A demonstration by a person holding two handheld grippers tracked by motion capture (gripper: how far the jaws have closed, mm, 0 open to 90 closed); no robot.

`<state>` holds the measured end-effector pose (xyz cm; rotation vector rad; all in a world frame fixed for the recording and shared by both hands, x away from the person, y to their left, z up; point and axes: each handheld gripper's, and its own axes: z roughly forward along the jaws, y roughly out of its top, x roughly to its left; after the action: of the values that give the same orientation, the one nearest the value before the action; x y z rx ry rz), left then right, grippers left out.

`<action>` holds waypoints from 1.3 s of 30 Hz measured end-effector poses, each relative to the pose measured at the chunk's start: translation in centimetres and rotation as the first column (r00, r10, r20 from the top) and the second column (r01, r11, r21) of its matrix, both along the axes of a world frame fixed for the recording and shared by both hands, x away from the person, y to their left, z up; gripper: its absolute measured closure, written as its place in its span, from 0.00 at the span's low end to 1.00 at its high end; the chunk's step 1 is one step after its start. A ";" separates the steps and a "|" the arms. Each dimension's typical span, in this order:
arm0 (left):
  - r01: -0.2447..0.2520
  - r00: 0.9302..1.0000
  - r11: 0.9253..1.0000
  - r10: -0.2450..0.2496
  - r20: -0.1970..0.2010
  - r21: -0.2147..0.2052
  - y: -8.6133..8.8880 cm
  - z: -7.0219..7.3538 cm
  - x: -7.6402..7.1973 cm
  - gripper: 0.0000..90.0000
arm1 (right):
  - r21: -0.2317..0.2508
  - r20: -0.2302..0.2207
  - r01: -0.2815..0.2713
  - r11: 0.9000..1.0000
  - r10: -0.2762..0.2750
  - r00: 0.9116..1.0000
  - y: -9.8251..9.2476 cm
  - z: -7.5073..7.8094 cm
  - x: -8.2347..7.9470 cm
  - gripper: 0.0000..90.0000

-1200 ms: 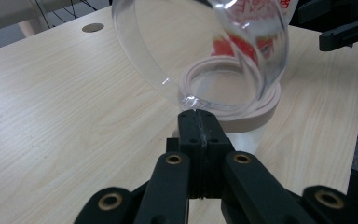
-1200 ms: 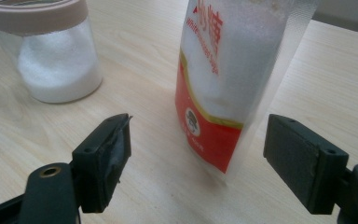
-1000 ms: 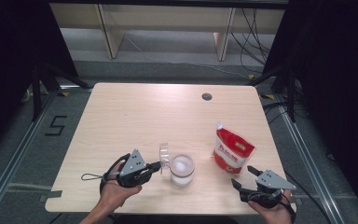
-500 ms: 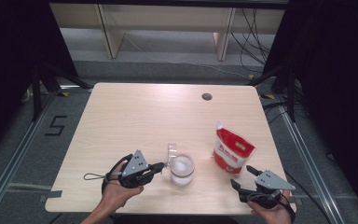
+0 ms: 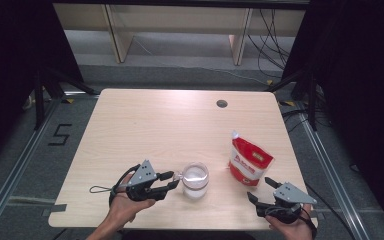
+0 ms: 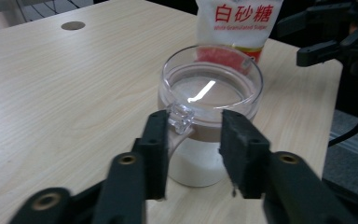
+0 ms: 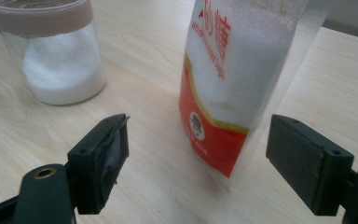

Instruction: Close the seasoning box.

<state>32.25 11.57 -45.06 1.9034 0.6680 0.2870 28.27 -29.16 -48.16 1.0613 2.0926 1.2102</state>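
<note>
The left gripper is resting at the near edge of the table, pointing at the jar. Its 2 jaws have just been opening and are now standing apart on either side of the jar's clear lid tab, with a gap showing on the right side. Whether the left pad is brushing the tab is hard to tell.

The jar is standing upright near the front middle of the table, its lid on, and it is holding white granules. The sugar bag is standing upright to the right of the jar, apart from it.

The right gripper is sitting just in front of the bag, its 2 jaws spread wide and gripping nothing.
</note>
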 end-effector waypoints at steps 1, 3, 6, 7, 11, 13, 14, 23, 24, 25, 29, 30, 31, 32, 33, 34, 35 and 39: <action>0.000 1.000 1.000 0.000 0.006 0.004 0.0 0.0 0.0 0.55 | -0.001 0.000 0.000 1.000 0.000 1.000 0.0 0.0 0.0 0.24; 0.000 1.000 1.000 0.000 0.007 0.001 0.1 0.0 0.0 0.49 | 0.001 -0.003 0.002 1.000 -0.002 1.000 0.0 0.0 0.0 0.24; -0.003 1.000 1.000 0.003 -0.002 0.002 0.2 0.0 0.0 0.41 | 0.001 0.007 -0.002 1.000 0.002 1.000 0.0 0.0 0.0 0.24; 0.004 1.000 1.000 -0.004 0.004 0.011 0.2 0.0 0.0 0.41 | -0.007 0.032 -0.009 1.000 0.010 0.999 -0.1 -0.1 0.2 0.24; -0.020 0.999 1.000 0.021 -0.028 0.001 0.3 -0.4 -0.1 0.33 | 0.002 -0.001 -0.002 1.000 0.002 1.000 0.0 0.0 0.0 0.24; -0.027 0.998 1.000 0.027 -0.048 -0.010 0.5 -0.6 0.1 0.27 | 0.004 0.007 -0.009 1.000 0.009 1.000 0.1 -0.1 0.1 0.23; -0.027 0.998 1.000 0.027 -0.048 -0.010 0.5 -0.6 0.1 0.26 | 0.004 0.007 -0.009 1.000 0.009 1.000 0.1 -0.1 0.1 0.23; -0.013 0.999 1.000 0.013 -0.038 -0.002 0.9 -1.2 -0.1 0.20 | -0.003 0.008 -0.027 1.000 0.027 1.000 0.1 -0.1 0.2 0.23; -0.013 0.999 1.000 0.013 -0.038 -0.002 0.9 -1.2 -0.1 0.20 | -0.003 0.008 -0.027 1.000 0.027 1.000 0.1 -0.1 0.2 0.23; -0.013 0.999 1.000 0.014 -0.036 0.005 0.9 -1.3 0.0 0.20 | -0.002 0.008 -0.027 1.000 0.027 1.000 0.1 -0.1 0.2 0.23; -0.033 0.998 0.999 0.033 -0.050 0.007 1.0 -1.5 -0.2 0.18 | -0.005 0.014 -0.024 1.000 0.024 1.000 0.1 -0.1 0.2 0.23; -0.019 0.999 1.000 0.019 -0.041 0.006 1.1 -1.6 -0.1 0.18 | -0.003 0.015 -0.027 1.000 0.027 1.000 0.1 -0.1 0.2 0.23; -0.017 0.999 1.000 0.018 -0.037 0.008 1.2 -1.7 -0.1 0.17 | -0.002 0.016 -0.029 1.000 0.029 0.999 0.1 -0.1 0.2 0.23; -0.017 0.999 1.000 0.018 -0.037 0.008 1.2 -1.7 -0.1 0.17 | -0.002 0.016 -0.029 1.000 0.029 0.999 0.1 -0.1 0.2 0.23; -0.019 0.999 1.000 0.019 -0.038 0.019 1.3 -1.7 -0.1 0.17 | -0.003 0.019 -0.031 1.000 0.031 0.999 0.1 -0.1 0.2 0.23; -0.021 0.999 1.000 0.022 -0.042 0.017 1.3 -1.8 -0.1 0.17 | -0.003 0.019 -0.031 1.000 0.031 0.999 0.1 -0.1 0.2 0.23; -0.025 0.999 1.000 0.026 -0.043 0.018 1.3 -1.8 -0.2 0.17 | -0.003 0.019 -0.031 1.000 0.031 0.999 0.1 -0.1 0.2 0.23; -0.038 0.998 0.999 0.039 -0.054 0.023 1.5 -2.1 -0.4 0.17 | -0.005 0.019 -0.028 1.000 0.028 0.999 0.2 -0.1 0.2 0.23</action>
<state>31.89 13.07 -47.20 1.9266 0.7419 0.2685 28.44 -29.00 -48.26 1.0181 2.1014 1.2229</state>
